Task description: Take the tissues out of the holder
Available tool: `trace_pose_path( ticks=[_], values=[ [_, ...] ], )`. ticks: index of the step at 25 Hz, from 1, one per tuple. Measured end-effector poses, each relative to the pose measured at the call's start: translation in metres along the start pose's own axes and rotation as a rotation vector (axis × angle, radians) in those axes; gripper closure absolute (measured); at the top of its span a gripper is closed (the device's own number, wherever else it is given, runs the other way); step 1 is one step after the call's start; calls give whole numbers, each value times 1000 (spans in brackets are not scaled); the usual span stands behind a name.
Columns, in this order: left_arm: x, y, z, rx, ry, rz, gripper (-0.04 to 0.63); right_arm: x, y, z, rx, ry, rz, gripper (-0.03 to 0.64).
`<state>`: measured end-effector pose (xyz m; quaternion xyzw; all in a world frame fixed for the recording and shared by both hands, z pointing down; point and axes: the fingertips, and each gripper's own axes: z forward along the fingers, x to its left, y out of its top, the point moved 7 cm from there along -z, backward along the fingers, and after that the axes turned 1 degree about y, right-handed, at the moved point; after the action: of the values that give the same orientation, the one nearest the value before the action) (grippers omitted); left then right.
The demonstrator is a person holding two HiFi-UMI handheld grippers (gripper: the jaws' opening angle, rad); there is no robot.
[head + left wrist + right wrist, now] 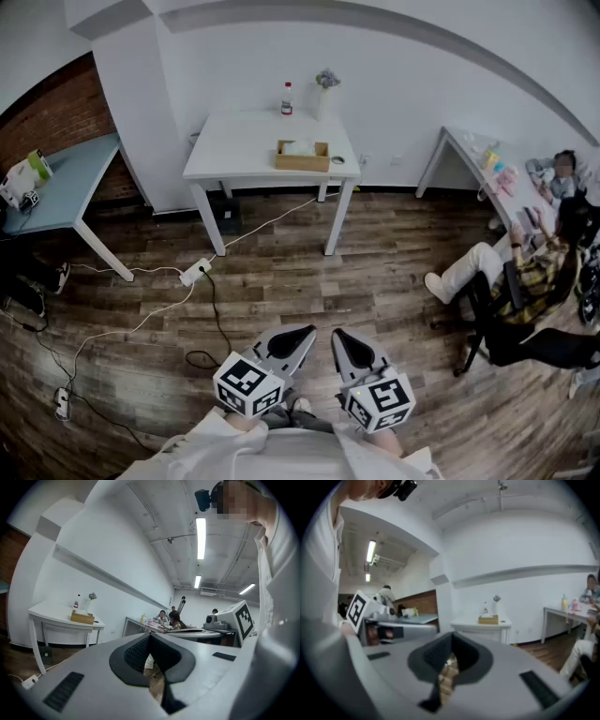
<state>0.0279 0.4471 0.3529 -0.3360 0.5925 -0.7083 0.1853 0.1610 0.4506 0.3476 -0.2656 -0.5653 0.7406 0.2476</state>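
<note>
The wooden tissue holder [302, 157] stands on a white table [244, 150] across the room, with white tissues [298, 146] showing in its top. It also appears small and far off as the holder [82, 617] in the left gripper view and as the holder [488, 619] in the right gripper view. My left gripper [304, 332] and right gripper [339, 336] hang side by side low in the head view, over the wooden floor and far from the table. The left gripper [150, 637] is shut and holds nothing. The right gripper [451, 637] is shut and holds nothing too.
A bottle [287, 98], a vase of flowers [326, 84] and a small dish [337, 160] share the white table. A power strip [195, 273] and cables lie on the floor in between. A blue-grey table [66, 178] stands left. A seated person [525, 281] and another table [469, 150] are right.
</note>
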Motion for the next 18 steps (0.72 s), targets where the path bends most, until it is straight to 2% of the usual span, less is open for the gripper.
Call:
trace_pose_path(
  ticks=[5,8,11,18],
  values=[
    [3,-2,-2,18,24,12,580,7,10,5,-22,18,-24,605],
    [1,-7,-1,40,24,-9,580,4,11,4,-23,27,-33,605],
    [-3,-8,2,36,11,-19,580,3,9,4,-29,48,-5,606],
    [6,-13,-5,39,56,-42,580,-2,3,10,-28,67,54,606]
  ],
)
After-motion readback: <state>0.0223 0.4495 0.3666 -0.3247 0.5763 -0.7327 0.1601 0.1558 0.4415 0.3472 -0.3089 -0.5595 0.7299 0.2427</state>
